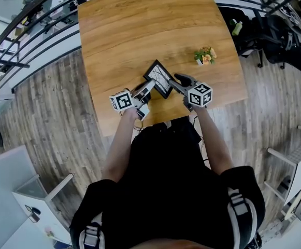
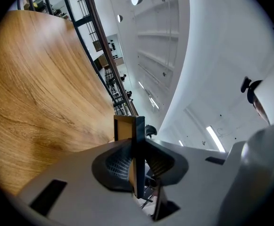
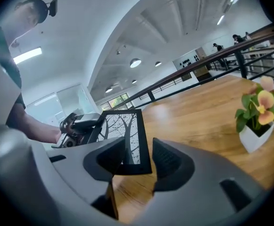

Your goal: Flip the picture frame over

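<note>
A: Step in hand?
B: Mid-flip: the picture frame (image 1: 159, 78) is pinched over the counter (image 1: 140, 25) by the left hand-held gripper (image 1: 150, 86). The right hand-held gripper (image 1: 177, 80) is spread round its corner.
A: Next?
B: A roll face-down is called for.

A small potted flower (image 1: 205, 56) stands on the wooden table (image 1: 140, 30).

table (image 1: 140, 25): light wood, under left gripper (image 1: 149, 87) | floor (image 1: 52, 102): grey planks | railing (image 1: 31, 14): black metal, ahead of it past table edge | ceiling (image 3: 174, 27): white, round and strip lights (image 3: 135, 62) | furniture: white cabinet (image 1: 41, 196), perhaps, behind it
</note>
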The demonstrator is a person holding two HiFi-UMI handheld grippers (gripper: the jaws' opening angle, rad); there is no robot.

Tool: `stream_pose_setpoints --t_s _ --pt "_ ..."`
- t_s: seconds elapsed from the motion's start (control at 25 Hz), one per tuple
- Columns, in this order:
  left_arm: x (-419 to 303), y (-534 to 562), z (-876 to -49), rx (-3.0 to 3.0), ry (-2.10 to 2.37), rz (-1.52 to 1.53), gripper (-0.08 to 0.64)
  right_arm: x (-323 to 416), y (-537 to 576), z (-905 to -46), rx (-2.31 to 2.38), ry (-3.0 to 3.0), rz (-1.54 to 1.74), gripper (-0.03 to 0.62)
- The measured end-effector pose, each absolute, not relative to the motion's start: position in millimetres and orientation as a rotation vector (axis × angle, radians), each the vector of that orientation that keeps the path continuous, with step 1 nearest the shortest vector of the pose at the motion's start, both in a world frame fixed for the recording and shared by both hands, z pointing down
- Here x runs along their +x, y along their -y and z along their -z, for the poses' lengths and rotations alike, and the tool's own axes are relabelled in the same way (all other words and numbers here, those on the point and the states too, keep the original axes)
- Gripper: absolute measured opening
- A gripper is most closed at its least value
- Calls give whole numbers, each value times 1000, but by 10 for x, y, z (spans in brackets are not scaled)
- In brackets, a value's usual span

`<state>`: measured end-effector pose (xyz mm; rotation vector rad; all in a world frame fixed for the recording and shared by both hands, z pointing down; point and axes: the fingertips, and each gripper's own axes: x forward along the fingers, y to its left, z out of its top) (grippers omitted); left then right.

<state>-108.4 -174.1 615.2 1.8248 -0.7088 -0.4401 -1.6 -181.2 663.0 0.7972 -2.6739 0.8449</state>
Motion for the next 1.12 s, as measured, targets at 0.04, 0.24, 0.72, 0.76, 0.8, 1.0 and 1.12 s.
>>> stream_pose_setpoints --t_s 0.04,0.24,0.72,0.76,0.8,1.0,1.12 --pt "-1090 1720 -6133 1840 693 431 95 -55 1797 -6631 770 2678 -852 186" --pt "-992 1654 -5822 1933 569 418 95 -155 1716 -6587 620 2723 -1024 181" --pt "-1031 1483 -5822 1961 401 424 95 -165 1485 -6561 389 2742 -1302 138" --pt "-1023 1480 -5828 1963 397 419 95 -165 1477 -6569 381 2739 -1319 138" --pt "-1017 1480 -5839 1964 395 413 95 -164 1471 -6584 377 2735 -1334 137" --pt "-1012 1471 -5876 1967 390 397 95 -153 1443 -6630 389 2734 -1373 126" --pt "-1011 1479 -5880 1973 407 395 95 -121 1429 -6603 417 2731 -1355 115"
